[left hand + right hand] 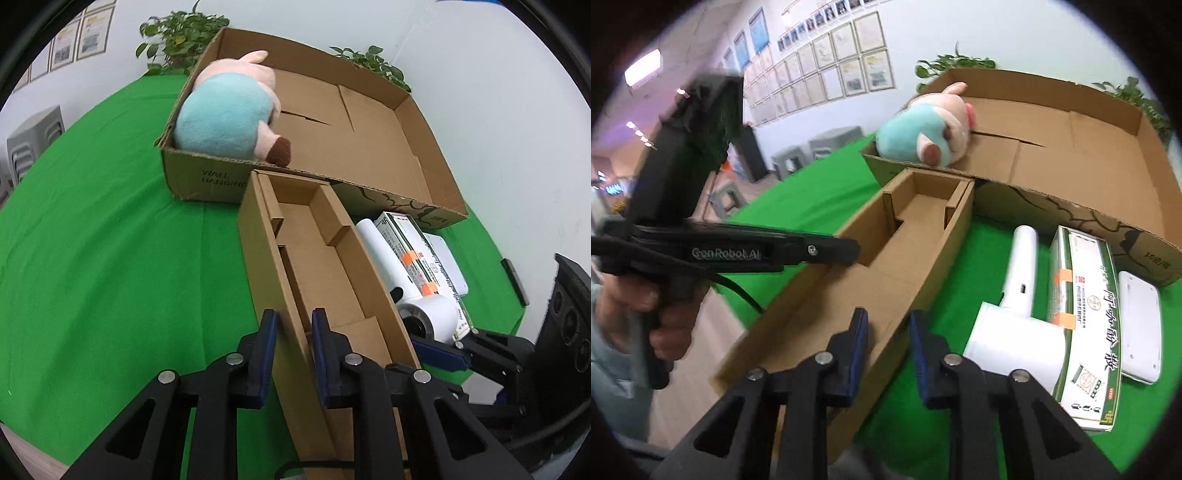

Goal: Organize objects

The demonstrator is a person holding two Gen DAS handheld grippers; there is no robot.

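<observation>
A long narrow cardboard box (321, 266) (886, 266) lies open-topped on the green cloth. My left gripper (294, 332) is shut on its left wall near the close end. My right gripper (888, 325) is shut on the opposite wall. From the right wrist view the left gripper (849, 253) shows side on, in a hand (665, 314). A white hair dryer (1019, 266), a green-and-white carton (1082, 295) with orange tape and a flat white device (1137, 325) lie right of the narrow box.
A big shallow cardboard box (369, 140) (1071, 166) stands just beyond, with a pink-and-blue plush pig (221, 118) (923, 133) in its left end. Potted plants (177, 33) stand behind it. Grey stools (827, 144) stand off the table's left. Bare green cloth (110, 258) lies left.
</observation>
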